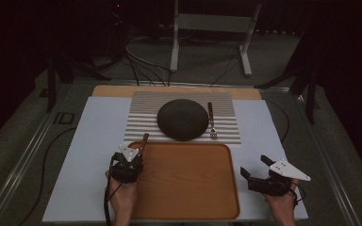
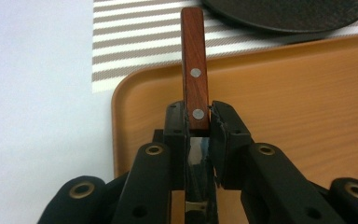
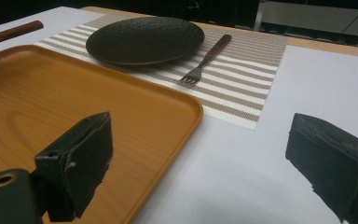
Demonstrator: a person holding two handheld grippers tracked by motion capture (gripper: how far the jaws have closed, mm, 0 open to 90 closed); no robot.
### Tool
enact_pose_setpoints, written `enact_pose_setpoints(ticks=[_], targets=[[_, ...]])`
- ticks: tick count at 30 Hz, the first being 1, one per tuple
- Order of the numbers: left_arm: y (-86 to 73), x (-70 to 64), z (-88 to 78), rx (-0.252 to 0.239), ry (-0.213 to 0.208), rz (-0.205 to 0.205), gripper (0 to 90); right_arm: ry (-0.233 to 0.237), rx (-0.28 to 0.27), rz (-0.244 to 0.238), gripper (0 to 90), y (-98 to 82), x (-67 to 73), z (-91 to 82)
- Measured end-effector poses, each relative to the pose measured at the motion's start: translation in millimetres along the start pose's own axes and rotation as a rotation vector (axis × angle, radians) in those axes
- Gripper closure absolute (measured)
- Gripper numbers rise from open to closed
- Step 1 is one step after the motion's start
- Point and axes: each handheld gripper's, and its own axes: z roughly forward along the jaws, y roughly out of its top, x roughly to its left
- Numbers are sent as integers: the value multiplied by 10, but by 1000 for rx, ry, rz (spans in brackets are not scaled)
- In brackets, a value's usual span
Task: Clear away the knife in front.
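Note:
My left gripper (image 1: 135, 151) is shut on a knife (image 2: 194, 70). Its red-brown wooden handle with two rivets sticks forward out of the jaws, and its blade runs back between them. It hangs over the far left corner of the orange wooden tray (image 1: 188, 188). In the right gripper view the knife handle (image 3: 9, 32) pokes in at the top left. A dark round plate (image 1: 183, 118) lies on a striped placemat (image 1: 143, 117), with a fork (image 1: 212, 121) just right of it. My right gripper (image 1: 254, 165) stands open and empty over the white sheet, right of the tray.
A white sheet (image 1: 94, 160) covers the table under the tray and placemat. A wooden strip runs along its far edge. Cables and a metal stand's legs (image 1: 174, 47) lie on the floor beyond. A cable curves along the table's left side.

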Motion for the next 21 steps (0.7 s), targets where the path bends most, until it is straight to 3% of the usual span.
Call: enact_pose_setpoints(ticks=[14, 21], targets=[[-234, 34, -46, 34, 36, -18, 781, -1, 6, -1, 73, -2, 5, 5], [-349, 126, -39, 71, 56, -59, 780, -2, 8, -1, 73, -3, 7, 7]])
